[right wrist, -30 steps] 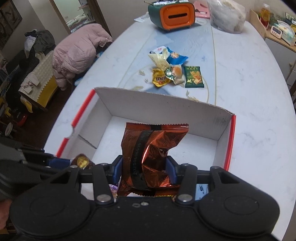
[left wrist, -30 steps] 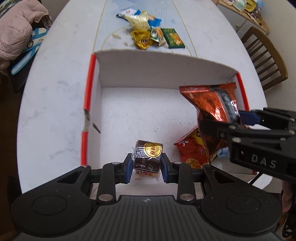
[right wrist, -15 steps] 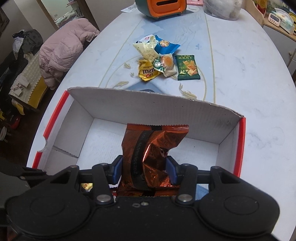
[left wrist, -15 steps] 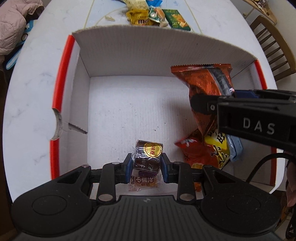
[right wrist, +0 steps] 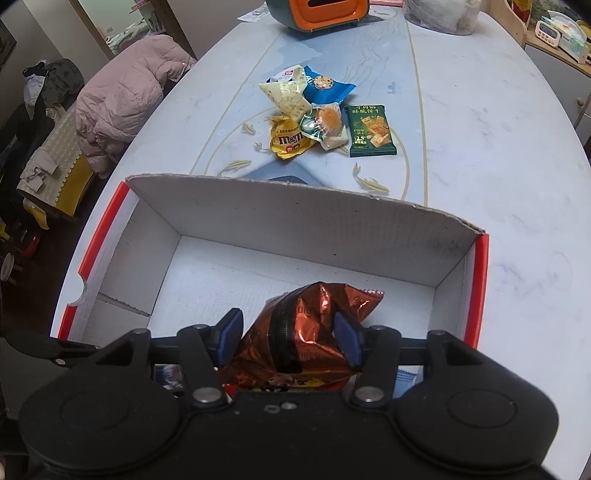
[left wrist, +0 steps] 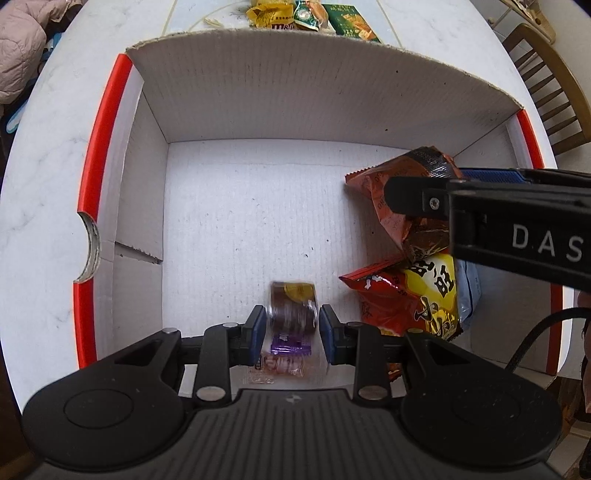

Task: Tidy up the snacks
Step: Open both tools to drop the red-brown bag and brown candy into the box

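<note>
A white cardboard box with red edges lies on the marble table. My left gripper is open inside the box; the small brown cake packet is blurred between its pads, falling free. My right gripper is open, and the orange-brown foil bag slumps between its pads onto a red-yellow snack bag. A purple candy and a clear-wrapped sweet lie under the left gripper.
A pile of snacks lies beyond the box: a yellow M&M's bag, a green cracker pack, a blue cookie pack. An orange-green box stands at the far end. A wooden chair is to the right.
Both grippers have opened. The brown cake packet has dropped from the left pads, and the foil bag has tipped down from the right pads. Both grippers moved lower into the box.
</note>
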### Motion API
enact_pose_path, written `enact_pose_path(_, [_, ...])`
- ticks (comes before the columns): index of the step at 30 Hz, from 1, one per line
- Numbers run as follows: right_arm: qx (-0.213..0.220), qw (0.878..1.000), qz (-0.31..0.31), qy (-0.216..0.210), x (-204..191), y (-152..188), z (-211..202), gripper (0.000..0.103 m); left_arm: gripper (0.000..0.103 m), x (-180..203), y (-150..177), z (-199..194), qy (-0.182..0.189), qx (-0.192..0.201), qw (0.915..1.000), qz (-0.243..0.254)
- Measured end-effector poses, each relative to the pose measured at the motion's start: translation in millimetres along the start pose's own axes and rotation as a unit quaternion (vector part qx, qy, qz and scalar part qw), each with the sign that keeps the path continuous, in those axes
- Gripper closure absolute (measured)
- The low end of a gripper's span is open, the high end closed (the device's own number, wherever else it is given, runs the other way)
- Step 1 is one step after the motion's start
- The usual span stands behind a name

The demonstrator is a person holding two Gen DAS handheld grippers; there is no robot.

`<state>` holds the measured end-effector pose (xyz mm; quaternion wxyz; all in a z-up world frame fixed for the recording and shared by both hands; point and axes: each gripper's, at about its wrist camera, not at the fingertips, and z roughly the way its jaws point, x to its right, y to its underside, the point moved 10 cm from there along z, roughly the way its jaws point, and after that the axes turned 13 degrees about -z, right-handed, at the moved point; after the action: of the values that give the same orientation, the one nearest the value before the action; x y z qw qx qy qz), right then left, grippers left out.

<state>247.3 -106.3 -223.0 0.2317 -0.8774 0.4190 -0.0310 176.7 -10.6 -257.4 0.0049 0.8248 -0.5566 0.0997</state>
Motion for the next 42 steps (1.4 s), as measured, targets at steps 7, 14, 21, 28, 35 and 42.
enact_pose_path(7, [0.011, 1.0, 0.0, -0.003, -3, 0, -10, 0.041, 0.069, -3, 3, -10, 0.008, 0.009, 0.9999, -0.002])
enact_pose_path(14, [0.029, 1.0, -0.004, -0.008, -10, -1, -28, 0.034, 0.06, -7, 8, -29, 0.021, 0.03, 0.9993, 0.003])
enact_pose_path(21, [0.051, 0.999, -0.005, -0.014, -17, -4, -52, 0.033, 0.059, -6, 9, -53, 0.033, 0.054, 0.998, 0.008])
enact_pose_path(28, [0.079, 0.997, -0.012, -0.011, -25, -11, -77, 0.028, 0.051, -4, -1, -82, 0.045, 0.09, 0.9948, 0.017])
enact_pose_path(35, [0.11, 0.994, -0.021, -0.01, -31, -24, -102, 0.02, 0.047, -4, -12, -117, 0.054, 0.131, 0.9896, 0.025])
enact_pose_path(42, [0.133, 0.991, -0.03, -0.007, -32, -40, -120, 0.015, 0.04, -10, -31, -150, 0.059, 0.171, 0.9832, 0.026])
